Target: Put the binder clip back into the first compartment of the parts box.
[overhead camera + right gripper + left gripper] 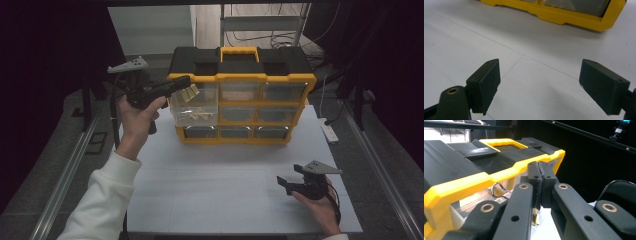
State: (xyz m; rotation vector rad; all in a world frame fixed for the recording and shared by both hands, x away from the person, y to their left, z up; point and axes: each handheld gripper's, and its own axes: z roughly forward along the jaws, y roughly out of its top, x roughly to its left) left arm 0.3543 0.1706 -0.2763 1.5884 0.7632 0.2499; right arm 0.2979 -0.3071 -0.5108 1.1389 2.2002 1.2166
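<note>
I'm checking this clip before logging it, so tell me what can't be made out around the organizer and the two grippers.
- High view: what the pale pieces in the pulled-out drawer are; too small.
- Left gripper view: the yellowish strip below the shut left gripper; mostly hidden by its jaws, grip point unseen.
- Right gripper view: the organizer, cut off by the top edge beyond the open right gripper.

Yellow-and-black organizer [240,75], black tongs [539,173], seemingly gold strip [535,218]
</note>
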